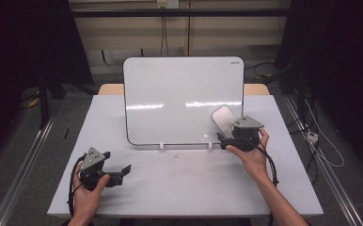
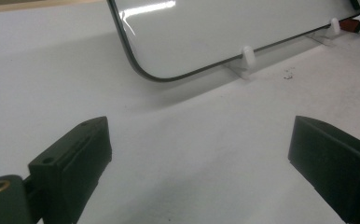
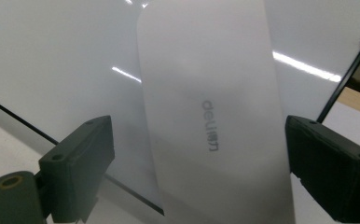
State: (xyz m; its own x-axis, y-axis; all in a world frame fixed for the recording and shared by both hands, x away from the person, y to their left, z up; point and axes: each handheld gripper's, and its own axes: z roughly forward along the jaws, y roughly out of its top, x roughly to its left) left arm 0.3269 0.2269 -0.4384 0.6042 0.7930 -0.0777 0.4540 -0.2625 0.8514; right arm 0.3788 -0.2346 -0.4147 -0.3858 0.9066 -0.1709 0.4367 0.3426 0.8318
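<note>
A white-framed whiteboard (image 1: 170,94) stands upright across the middle of the table (image 1: 184,188). A white eraser (image 1: 223,118) with grey lettering lies flat against the board's lower right face. My right gripper (image 1: 223,137) points at it from below. In the right gripper view the eraser (image 3: 206,93) sits between the open jaws of that gripper (image 3: 197,154): there is a clear gap at the left pad, and the right pad is close to its edge. My left gripper (image 1: 118,162) rests low at the front left, open and with nothing in it (image 2: 199,154), facing the board's lower corner (image 2: 206,32).
Two small white clip feet (image 1: 161,146) (image 1: 210,145) hold the board's bottom edge. A few dark specks (image 2: 287,73) lie on the table near one foot. Cables (image 1: 311,136) trail on the floor to the right, and metal rails run along both sides.
</note>
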